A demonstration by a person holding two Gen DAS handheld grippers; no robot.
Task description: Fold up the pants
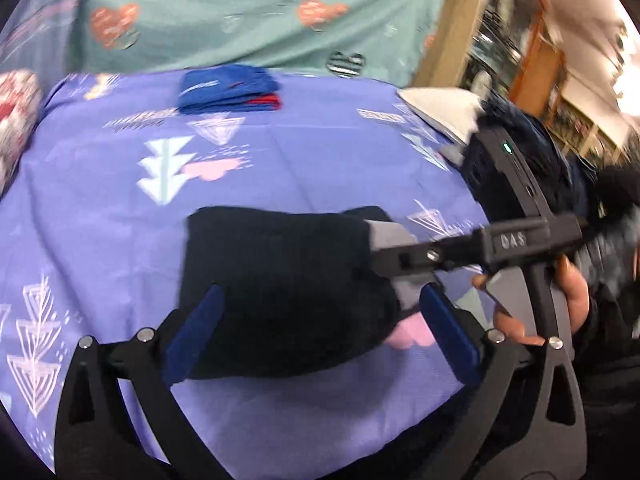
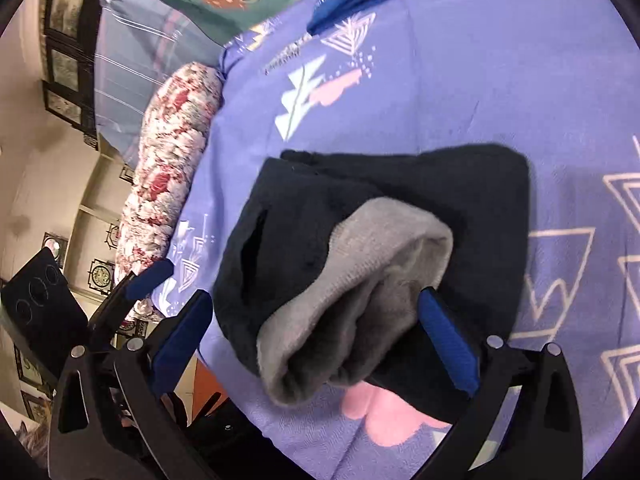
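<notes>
Folded black pants (image 1: 280, 280), grey lining (image 2: 360, 280) exposed at one end, lie near the front edge of the purple printed bedsheet (image 1: 320, 160). Left gripper (image 1: 320, 336) and right gripper (image 2: 316, 344) both stand spread wide around the bundle, gripping nothing. A folded blue garment (image 1: 228, 94) lies at the sheet's far edge.

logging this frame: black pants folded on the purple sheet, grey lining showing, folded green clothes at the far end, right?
Not quite: the folded clothes at the far end are blue with a red layer, not green, as the left wrist view shows. The black pants, grey lining and purple sheet are right.
</notes>
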